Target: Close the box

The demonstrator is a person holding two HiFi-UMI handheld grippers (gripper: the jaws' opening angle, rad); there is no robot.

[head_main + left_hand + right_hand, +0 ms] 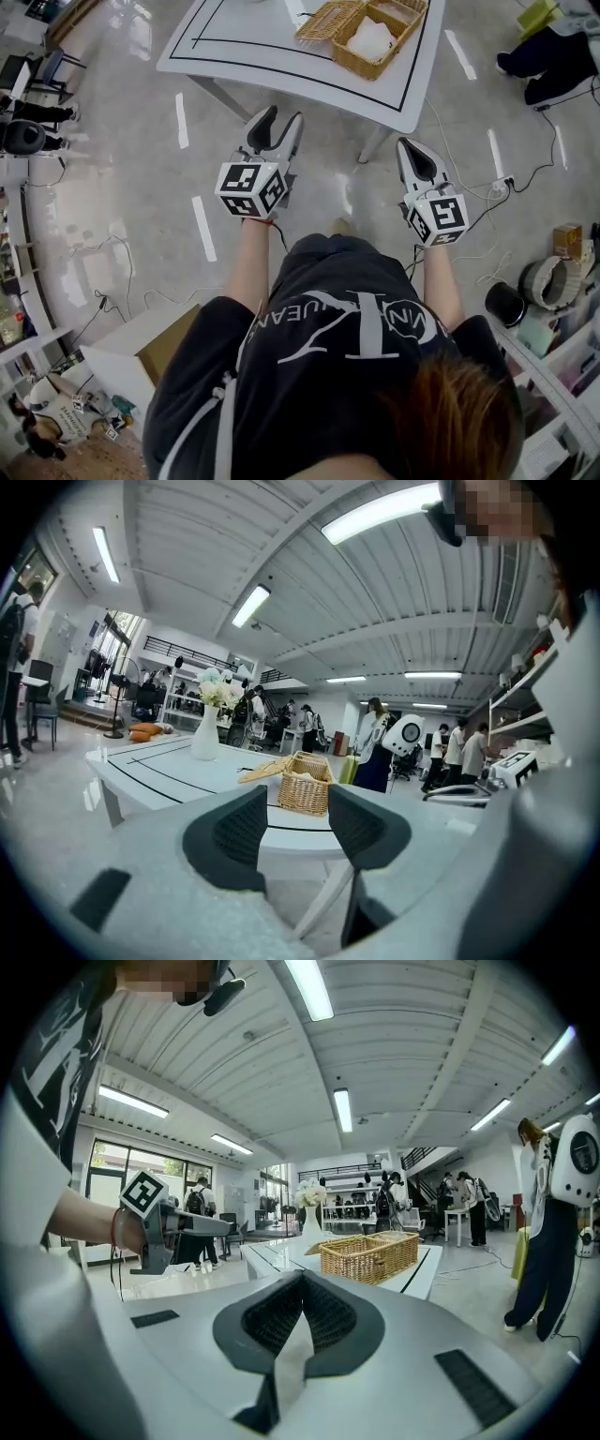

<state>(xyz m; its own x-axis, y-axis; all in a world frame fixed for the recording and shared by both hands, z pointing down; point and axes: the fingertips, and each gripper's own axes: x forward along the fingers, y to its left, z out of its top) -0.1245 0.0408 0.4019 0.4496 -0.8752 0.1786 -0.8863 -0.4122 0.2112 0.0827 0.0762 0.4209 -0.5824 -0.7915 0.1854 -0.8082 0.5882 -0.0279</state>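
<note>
The box is a wicker basket (373,39) at the far right of the white table (253,52), its flat lid (326,19) swung open to the left. Something white lies inside it. Both grippers hang in the air over the floor, short of the table's near edge. My left gripper (283,116) is open with nothing between its jaws, and in its own view the basket (305,786) shows through the gap of the left gripper (295,801). My right gripper (405,143) is shut, tips touching and empty; the basket (368,1253) lies beyond the right gripper (300,1281).
A white vase of flowers (206,731) stands on the table's far side. Cables and a power strip (502,184) lie on the floor at the right, near shelves. A white cabinet (131,356) stands behind me on the left. Several people stand in the room's background.
</note>
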